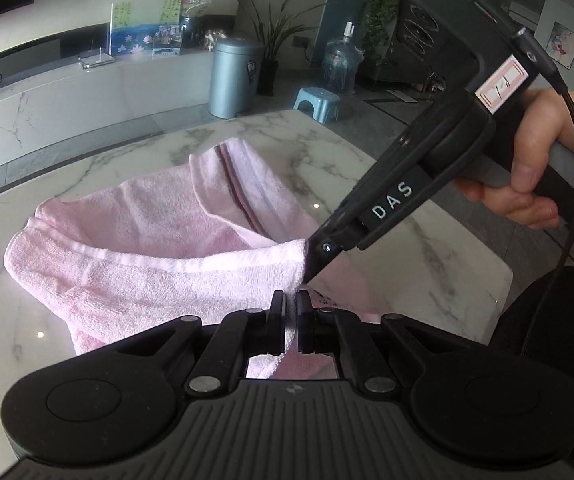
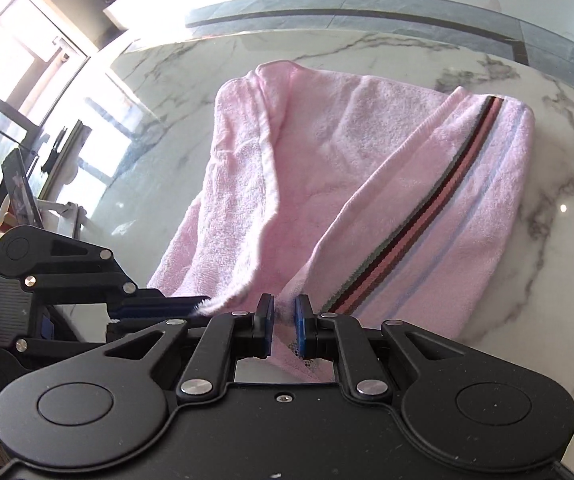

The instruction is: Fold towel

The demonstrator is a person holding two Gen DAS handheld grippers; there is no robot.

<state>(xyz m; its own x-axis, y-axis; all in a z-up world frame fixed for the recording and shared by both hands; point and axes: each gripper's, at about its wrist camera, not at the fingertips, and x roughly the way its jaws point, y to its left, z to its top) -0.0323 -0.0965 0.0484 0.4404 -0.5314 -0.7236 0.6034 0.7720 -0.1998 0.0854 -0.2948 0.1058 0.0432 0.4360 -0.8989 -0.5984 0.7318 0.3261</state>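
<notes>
Pink towel (image 2: 327, 184) lies partly on the white marble surface (image 2: 547, 208), with its near corners lifted. The left tool (image 1: 291, 322) is pinched tight on one corner. The right tool (image 2: 285, 330) is pinched tight on the striped edge beside it. A grey bin (image 1: 233, 76) and a blue stool (image 1: 317, 102) stand far behind.

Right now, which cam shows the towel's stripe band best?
Right wrist view: the stripe band runs unobstructed along the pink towel, colours distinct, ending beside the right hand-held gripper. The left wrist view shows only a short stretch, its lower end hidden behind a raised fold.
</notes>
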